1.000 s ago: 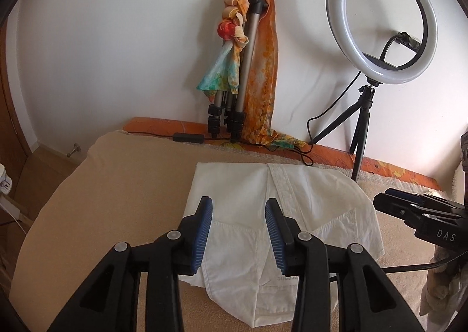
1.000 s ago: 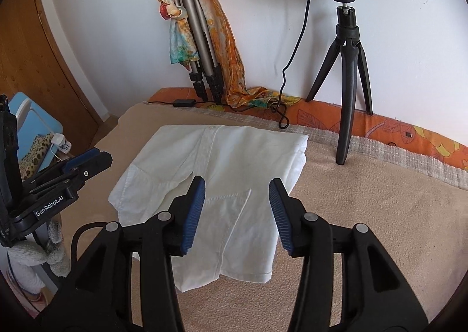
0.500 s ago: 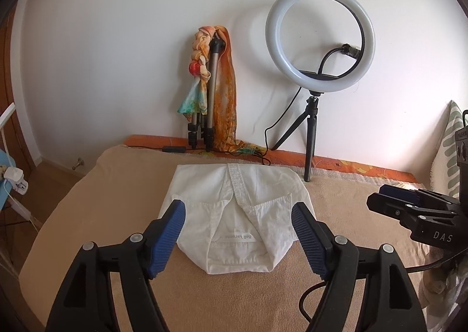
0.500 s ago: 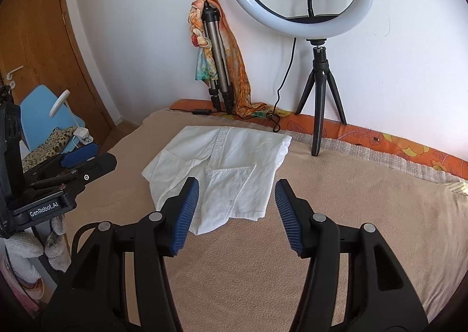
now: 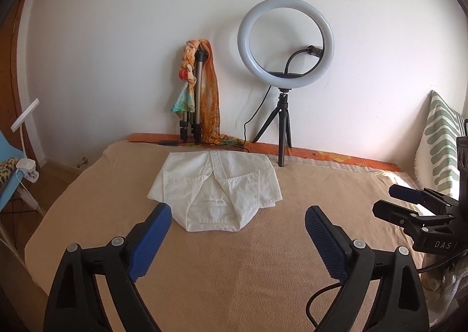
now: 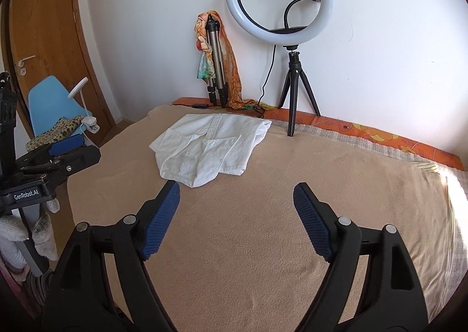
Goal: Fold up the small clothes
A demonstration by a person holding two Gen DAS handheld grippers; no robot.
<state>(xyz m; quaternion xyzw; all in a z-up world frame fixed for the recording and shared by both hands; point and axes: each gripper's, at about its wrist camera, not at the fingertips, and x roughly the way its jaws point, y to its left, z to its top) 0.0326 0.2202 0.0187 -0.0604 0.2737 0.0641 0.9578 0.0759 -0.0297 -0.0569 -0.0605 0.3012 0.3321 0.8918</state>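
The white shirt (image 5: 216, 185) lies folded on the tan blanket (image 5: 234, 273) of the bed, just in front of the leaning tripod with the orange scarf (image 5: 199, 98) and to the left of the ring light (image 5: 285, 45). Both tools have backed away from it: a second ago the shirt filled the lower view between each pair of fingers, and now it sits well apart from them, with bare blanket in between. The left gripper (image 5: 234, 240) has just been opening and its fingers stand wide with nothing between them; the right gripper (image 6: 237, 215) has likewise just been opening and is empty too (it shows at the right edge of the left view, also clear of the cloth). Sleeves and sides are tucked in and the hem end is turned up, label showing, so this garment looks finished. The release and retreat suggest the fold is done, and the next step would be another piece.
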